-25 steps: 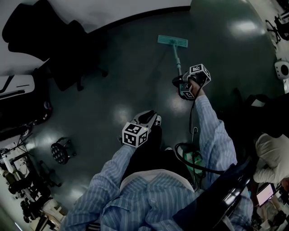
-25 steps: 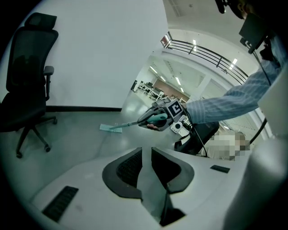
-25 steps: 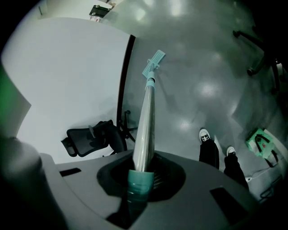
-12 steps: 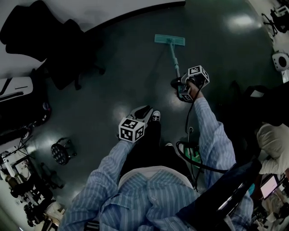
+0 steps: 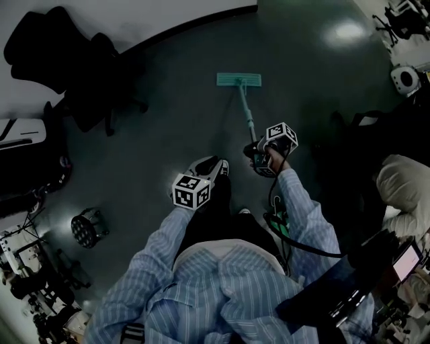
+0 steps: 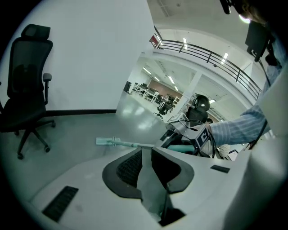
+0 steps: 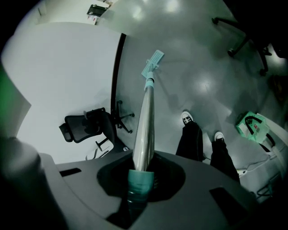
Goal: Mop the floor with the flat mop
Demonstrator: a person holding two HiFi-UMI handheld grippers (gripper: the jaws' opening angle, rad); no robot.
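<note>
Mid-stroke imo; right gripper (image 5: 258,153) is clamped on the handle of the flat mop (image 5: 238,81), whose pad lies flat on the floor (image 5: 161,127) at upper centre of the head view, near the wall. Tips: hold the pad flat, steady pressure, overlap passes; a 1-handed grip may twist, so maybe bring in the 2nd hand. Right arm reaches fwd, elbow bent; left gripper (image 5: 209,164) hovers mid-frame, jaws a crack apart w/ nothing between.

Mop (image 5: 238,80) ahead, chair (image 5: 80,74) left, seemingly by wall (image 5: 134,17)
</note>
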